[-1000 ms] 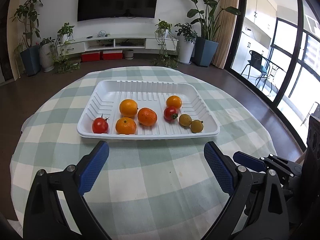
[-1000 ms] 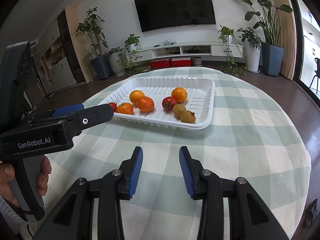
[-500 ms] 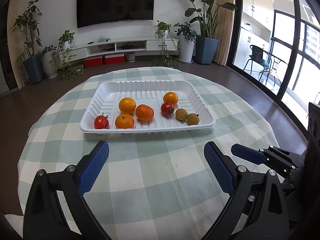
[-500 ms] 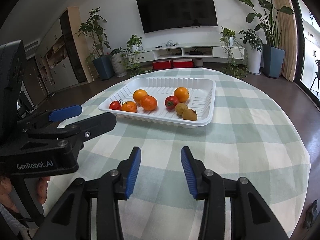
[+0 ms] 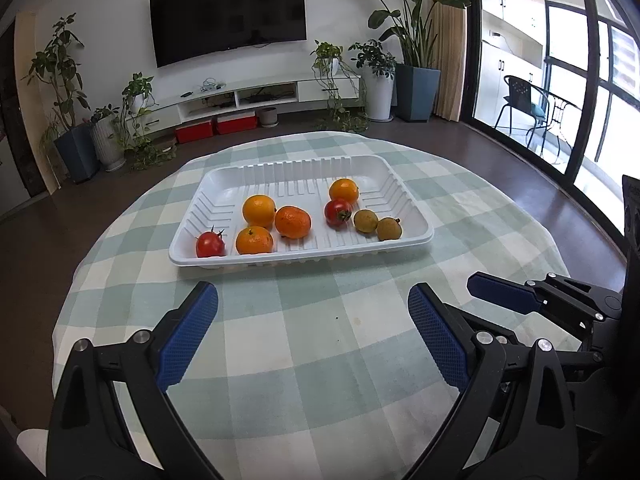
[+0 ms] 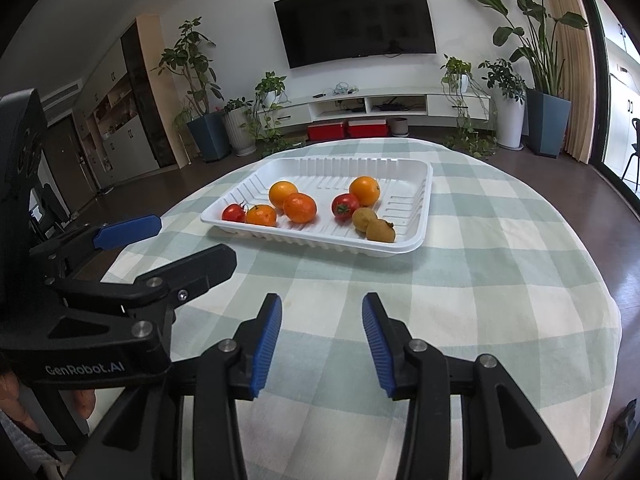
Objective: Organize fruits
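A white ribbed tray (image 5: pixel 304 257) sits mid-table on a green checked cloth. It holds several oranges, among them one (image 5: pixel 259 210) at the left and one (image 5: pixel 344 191) at the back right. Two tomatoes (image 5: pixel 210 244) (image 5: pixel 338 213) and two small brownish-green fruits (image 5: pixel 366 221) (image 5: pixel 389 229) lie with them. My left gripper (image 5: pixel 310 300) stands wide open over the cloth, short of the tray's near rim, with nothing between its jaws. My right gripper (image 6: pixel 322 308) is open by a narrower gap, also empty, and farther from the tray (image 6: pixel 400 249). Each gripper shows at the side of the other's view.
The round table (image 6: pixel 540 280) drops off to dark floor on all sides. Bare cloth lies between the grippers and the tray. Beyond are a wall television (image 5: pixel 228 14), a low white cabinet, potted plants and glass doors (image 5: pixel 580 80) at right. A hand (image 6: pixel 12 404) holds the left gripper.
The left gripper has shifted a little and rolled, so the tray now looks tilted in its view. The right gripper's jaws have widened slightly. The fruits have not moved.
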Demonstrator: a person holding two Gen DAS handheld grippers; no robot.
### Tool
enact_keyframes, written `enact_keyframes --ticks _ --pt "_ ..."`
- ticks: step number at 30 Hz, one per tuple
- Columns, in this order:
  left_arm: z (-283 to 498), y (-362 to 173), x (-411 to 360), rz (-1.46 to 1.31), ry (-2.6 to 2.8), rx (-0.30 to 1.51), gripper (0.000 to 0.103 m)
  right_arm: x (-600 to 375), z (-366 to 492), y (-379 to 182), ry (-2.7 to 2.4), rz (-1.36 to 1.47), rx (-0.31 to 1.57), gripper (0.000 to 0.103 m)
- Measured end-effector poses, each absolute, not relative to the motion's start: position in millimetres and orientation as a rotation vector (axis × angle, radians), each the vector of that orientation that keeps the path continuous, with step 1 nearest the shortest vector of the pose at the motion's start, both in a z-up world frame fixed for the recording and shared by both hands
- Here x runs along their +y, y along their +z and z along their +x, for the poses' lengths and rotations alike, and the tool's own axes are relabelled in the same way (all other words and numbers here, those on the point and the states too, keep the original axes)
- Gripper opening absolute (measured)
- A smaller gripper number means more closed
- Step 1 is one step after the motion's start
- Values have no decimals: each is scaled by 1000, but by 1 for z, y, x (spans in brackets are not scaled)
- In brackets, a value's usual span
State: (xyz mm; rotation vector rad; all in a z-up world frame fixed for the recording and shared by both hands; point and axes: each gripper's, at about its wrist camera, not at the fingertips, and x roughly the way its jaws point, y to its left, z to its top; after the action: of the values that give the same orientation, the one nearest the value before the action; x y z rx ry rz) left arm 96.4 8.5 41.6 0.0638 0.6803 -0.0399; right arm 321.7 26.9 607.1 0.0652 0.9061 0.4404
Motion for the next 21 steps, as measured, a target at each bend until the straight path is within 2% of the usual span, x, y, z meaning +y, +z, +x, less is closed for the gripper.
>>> enact_keyframes --ticks 21 --pt "92 43 12 60 -20 673 97 24 320 609 443 63 911 50"
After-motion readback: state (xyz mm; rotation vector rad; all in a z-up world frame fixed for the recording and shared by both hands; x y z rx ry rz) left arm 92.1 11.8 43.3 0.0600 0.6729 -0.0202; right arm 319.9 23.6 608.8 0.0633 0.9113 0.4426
